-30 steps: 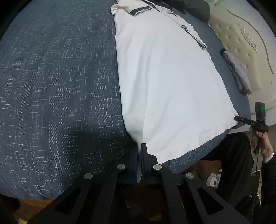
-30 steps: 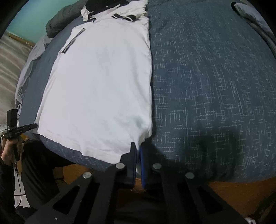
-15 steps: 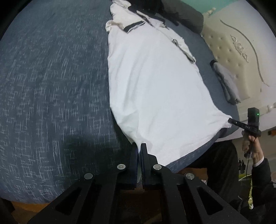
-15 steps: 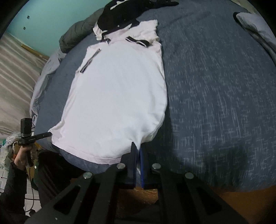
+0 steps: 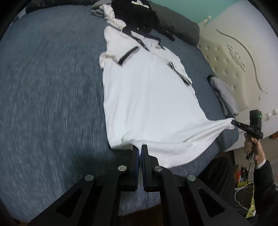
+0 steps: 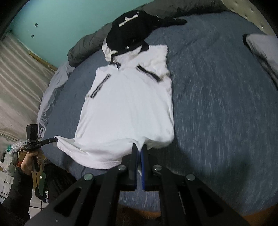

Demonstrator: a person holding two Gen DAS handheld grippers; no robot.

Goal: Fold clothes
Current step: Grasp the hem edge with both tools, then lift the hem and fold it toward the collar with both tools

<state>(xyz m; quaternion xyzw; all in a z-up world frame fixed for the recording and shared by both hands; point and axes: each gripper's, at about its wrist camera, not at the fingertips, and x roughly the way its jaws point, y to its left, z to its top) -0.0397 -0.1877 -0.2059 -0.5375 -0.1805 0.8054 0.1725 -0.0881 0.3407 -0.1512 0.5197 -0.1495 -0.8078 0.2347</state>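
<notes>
I have the white short-sleeved polo shirt with black trim point(image 5: 147, 97) lying flat on the blue flecked bedspread point(image 5: 52, 97), collar at the far end beside a black garment point(image 5: 137, 15). My left gripper point(image 5: 139, 147) has its fingers pinched tight on the near hem corner. My right gripper point(image 6: 139, 147) grips the opposite hem corner likewise, lifting it slightly.
</notes>
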